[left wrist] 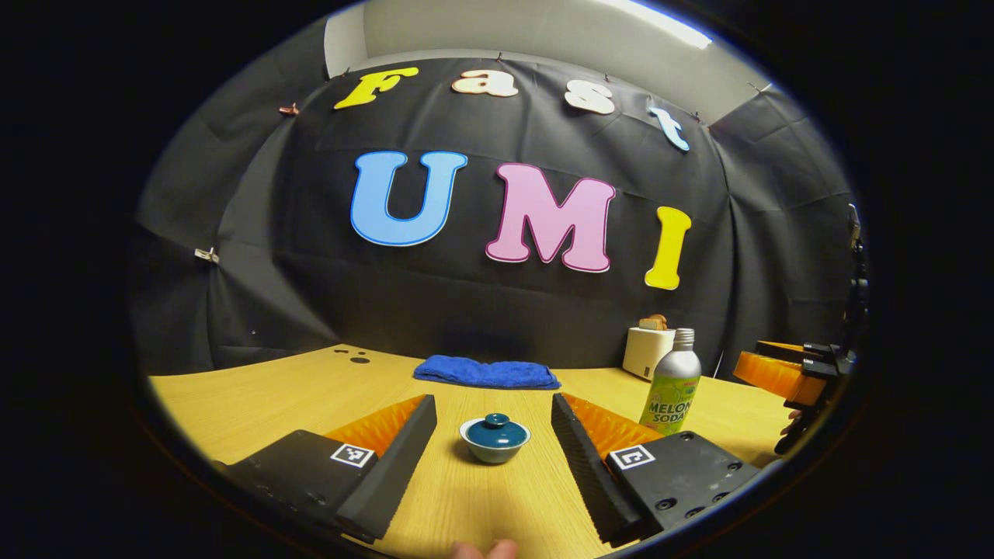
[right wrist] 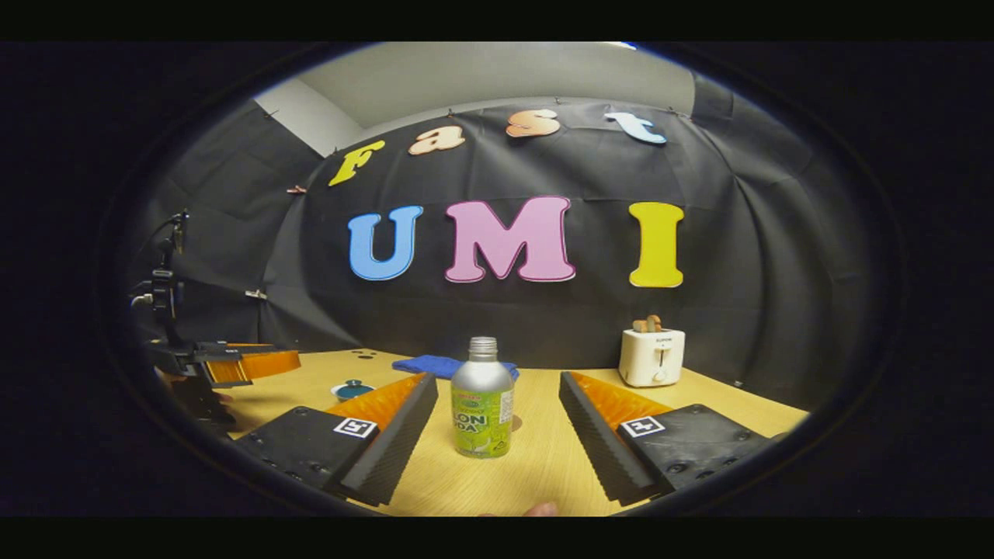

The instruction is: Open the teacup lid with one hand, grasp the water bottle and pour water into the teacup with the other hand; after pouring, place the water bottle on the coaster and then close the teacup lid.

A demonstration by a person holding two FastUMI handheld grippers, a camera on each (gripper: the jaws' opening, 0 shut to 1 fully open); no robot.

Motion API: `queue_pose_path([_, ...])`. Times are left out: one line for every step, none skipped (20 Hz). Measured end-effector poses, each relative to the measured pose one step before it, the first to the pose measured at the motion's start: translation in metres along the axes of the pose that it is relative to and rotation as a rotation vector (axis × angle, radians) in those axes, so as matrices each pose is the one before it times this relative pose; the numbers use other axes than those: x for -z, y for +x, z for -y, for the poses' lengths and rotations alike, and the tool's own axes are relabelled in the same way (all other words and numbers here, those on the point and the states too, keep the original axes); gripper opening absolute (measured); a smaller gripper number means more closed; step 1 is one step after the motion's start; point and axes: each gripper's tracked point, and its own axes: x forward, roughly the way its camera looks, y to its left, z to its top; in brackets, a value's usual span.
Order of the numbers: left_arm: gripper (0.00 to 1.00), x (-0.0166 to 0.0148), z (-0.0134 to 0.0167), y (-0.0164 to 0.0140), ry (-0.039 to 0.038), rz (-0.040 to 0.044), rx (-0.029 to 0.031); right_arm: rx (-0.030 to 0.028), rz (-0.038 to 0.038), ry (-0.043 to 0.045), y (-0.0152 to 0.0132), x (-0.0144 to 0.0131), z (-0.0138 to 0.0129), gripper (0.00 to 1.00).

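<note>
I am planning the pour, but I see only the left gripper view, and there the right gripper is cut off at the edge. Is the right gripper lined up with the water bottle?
Observer: Yes. In the right gripper view the water bottle stands upright, centred between the open fingers of the right gripper. Neither finger touches it.
Operator: In my view the bottle covers part of the toaster. Are they close together?
Observer: No. The toaster stands apart, farther back and to the right of the bottle in that view, with a plain gap between them.
</note>
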Motion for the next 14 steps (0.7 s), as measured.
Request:
queue_pose_path([0.95,0.00409,-0.00001,0.00575,0.00603,-0.00795,0.00085,0.00017,-0.00220,-0.00131,0.00052,0.00024,-0.00046,0.98])
queue_pose_path([0.94,0.00733,-0.00084,0.00726,0.00846,-0.01621,-0.00100,-0.00116,-0.00166,-0.00092,-0.00011,0.00092,-0.00049,0.98])
queue_pose_path([0.94,0.00721,-0.00086,0.00671,0.00824,-0.01948,-0.00388,-0.00059,-0.00269,-0.00282,-0.00020,0.00190,-0.00049,0.98])
queue_pose_path([0.94,0.00679,-0.00132,0.00568,0.00363,-0.01955,0.00049,0.00198,-0.00007,-0.00481,-0.00021,0.00078,0.00040,0.98])
queue_pose_path([0.94,0.00554,0.00115,0.00657,0.00259,-0.02639,0.00602,0.00504,0.00088,-0.00420,0.00022,-0.00173,0.00145,0.98])
queue_pose_path([0.94,0.00509,0.00079,0.00661,0.00528,-0.00914,0.00253,0.00260,0.00289,-0.00245,-0.00012,-0.00076,0.00080,0.96])
queue_pose_path([0.94,-0.00045,-0.00081,0.00478,0.00448,-0.01221,0.00095,0.00316,0.00046,-0.00140,0.00080,0.00020,0.00104,0.98])
queue_pose_path([0.94,0.00174,-0.00123,0.00889,0.00816,-0.02143,-0.00290,0.00252,0.00030,0.00074,0.00016,-0.00103,0.00137,0.98])
queue_pose_path([0.94,0.00552,0.00053,0.01158,0.00857,-0.02469,-0.00084,0.00103,0.00103,0.00310,0.00035,-0.00137,0.00137,0.98])
queue_pose_path([0.94,0.00322,-0.00026,0.00767,0.01321,-0.02697,-0.00224,0.00015,0.00144,0.00325,0.00054,-0.00009,0.00013,0.96])
queue_pose_path([0.94,0.00418,0.00010,0.00797,0.01599,-0.02600,-0.00538,-0.00024,0.00209,0.00176,-0.00051,-0.00062,0.00020,0.96])
queue_pose_path([0.94,0.00203,0.00018,0.00769,0.01659,-0.02248,-0.00374,-0.00003,-0.00071,-0.00072,-0.00088,0.00050,0.00074,0.96])
queue_pose_path([0.94,0.00234,0.00060,0.00680,0.01322,-0.02379,-0.00009,0.00008,-0.00211,-0.00170,-0.00079,0.00143,0.00006,0.96])
queue_pose_path([0.94,0.00130,0.00114,0.00597,0.00993,-0.01475,0.00422,0.00042,-0.00157,0.00076,-0.00008,0.00122,0.00082,0.98])
